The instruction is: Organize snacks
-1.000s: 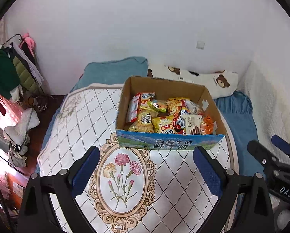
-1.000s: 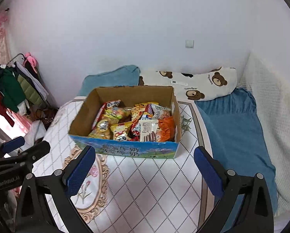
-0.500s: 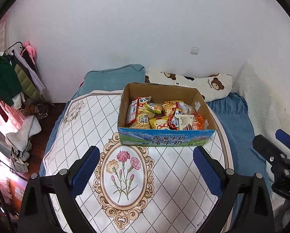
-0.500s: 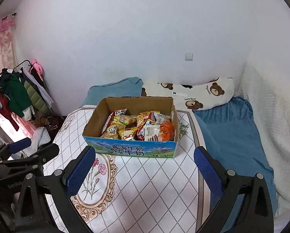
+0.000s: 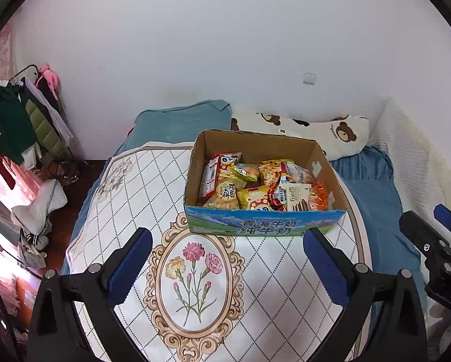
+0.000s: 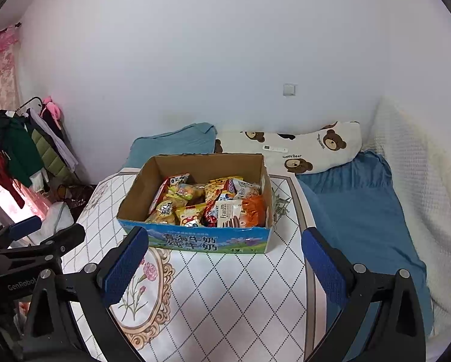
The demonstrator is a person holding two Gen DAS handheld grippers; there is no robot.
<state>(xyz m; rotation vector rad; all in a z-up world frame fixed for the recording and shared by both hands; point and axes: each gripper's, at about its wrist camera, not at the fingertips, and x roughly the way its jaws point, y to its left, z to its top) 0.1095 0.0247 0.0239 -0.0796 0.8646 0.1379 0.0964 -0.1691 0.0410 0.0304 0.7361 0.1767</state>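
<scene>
A cardboard box [image 5: 264, 226] with a blue printed front stands on a white diamond-patterned cloth [image 5: 153, 199] on the bed. It is filled with several snack packets [image 5: 255, 187]. The box [image 6: 195, 238] and its snacks [image 6: 213, 202] also show in the right wrist view. My left gripper [image 5: 227, 259] is open and empty, held back from the box's front. My right gripper [image 6: 225, 259] is open and empty, also short of the box. Each gripper shows at the edge of the other's view.
A teal pillow [image 5: 183, 120] and a bear-print pillow [image 5: 316, 132] lie behind the box against the white wall. Blue bedding [image 6: 361, 205] and a white blanket [image 6: 415, 175] are to the right. A clothes rack [image 5: 17, 120] stands at the left beyond the bed's edge.
Both grippers have pulled back and risen from the box, which now looks smaller and farther away. Both stay open and empty.
</scene>
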